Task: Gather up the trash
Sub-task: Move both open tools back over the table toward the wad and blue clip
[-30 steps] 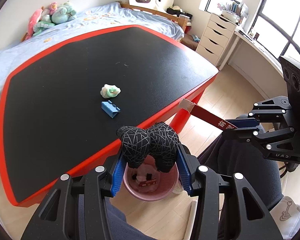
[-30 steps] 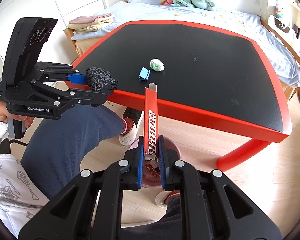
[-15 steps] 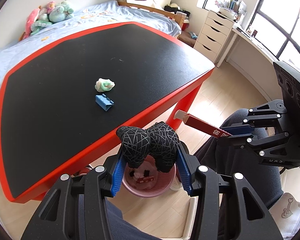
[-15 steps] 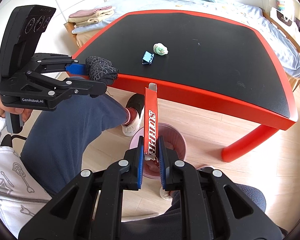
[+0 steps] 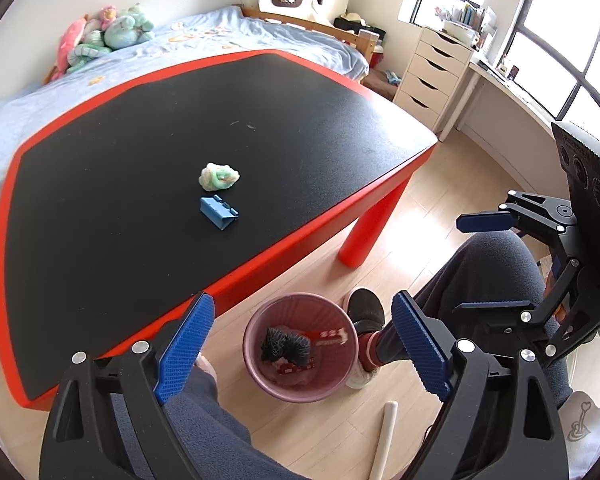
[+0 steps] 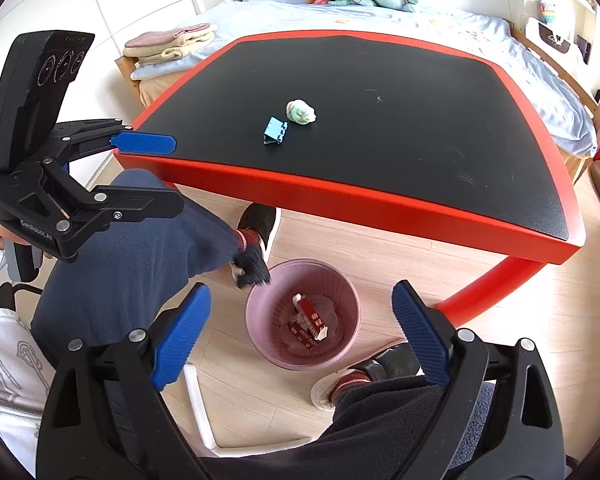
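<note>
A pink trash bin [image 5: 300, 354] [image 6: 302, 322] stands on the floor by the table's near edge. In the left wrist view a black webbed sock ball [image 5: 286, 345] and a red wrapper box [image 5: 328, 335] lie in it. In the right wrist view the red box [image 6: 310, 324] lies in the bin and the black sock ball [image 6: 254, 268] is at the bin's rim. My left gripper [image 5: 302, 346] and right gripper [image 6: 302, 330] are both open and empty above the bin. A crumpled green-white wad [image 5: 219, 176] [image 6: 301, 111] and a blue clip [image 5: 219, 207] [image 6: 275, 131] lie on the table.
The black table with a red rim [image 5: 284, 248] [image 6: 340, 196] has a red leg [image 5: 364, 236]. The person's legs and feet flank the bin. A white stick [image 5: 384, 436] lies on the floor. A bed with plush toys [image 5: 108, 36] and white drawers [image 5: 436, 76] stand beyond.
Both grippers have opened. The left one let go of the black sock ball and the right one let go of the red box; both now are at or in the bin.
</note>
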Tool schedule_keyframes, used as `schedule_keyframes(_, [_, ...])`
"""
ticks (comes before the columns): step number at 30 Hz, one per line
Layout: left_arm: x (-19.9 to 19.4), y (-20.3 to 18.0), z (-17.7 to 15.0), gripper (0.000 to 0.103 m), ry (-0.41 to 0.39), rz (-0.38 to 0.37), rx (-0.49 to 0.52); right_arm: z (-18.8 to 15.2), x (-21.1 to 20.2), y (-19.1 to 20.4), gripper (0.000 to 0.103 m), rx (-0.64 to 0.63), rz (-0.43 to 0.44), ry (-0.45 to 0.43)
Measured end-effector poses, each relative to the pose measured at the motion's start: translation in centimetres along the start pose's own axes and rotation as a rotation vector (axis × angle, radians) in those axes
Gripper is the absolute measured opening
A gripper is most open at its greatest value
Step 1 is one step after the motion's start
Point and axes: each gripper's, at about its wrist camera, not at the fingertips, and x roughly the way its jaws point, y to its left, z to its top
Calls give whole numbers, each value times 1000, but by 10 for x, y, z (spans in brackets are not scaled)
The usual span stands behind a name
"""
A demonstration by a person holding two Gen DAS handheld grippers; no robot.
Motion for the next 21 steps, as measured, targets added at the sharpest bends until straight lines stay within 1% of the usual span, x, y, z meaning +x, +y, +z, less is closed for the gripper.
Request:
schedule_keyframes(5, [-1, 7, -2, 95, 2, 18, -24, 3, -1, -3, 97, 28, -6, -10])
schedule_keyframes(9, [-2, 9, -2, 95, 5, 29, -33, 4, -3, -4, 99, 43, 4, -18])
schedule_keyframes(15, [-3, 11, -2, 95, 6, 30, -38, 5, -3, -4, 100, 55, 21, -11])
schedule_keyframes(21, [-5, 15, 0, 95, 3, 26, -39, 11, -3, -5, 100, 53, 20, -16])
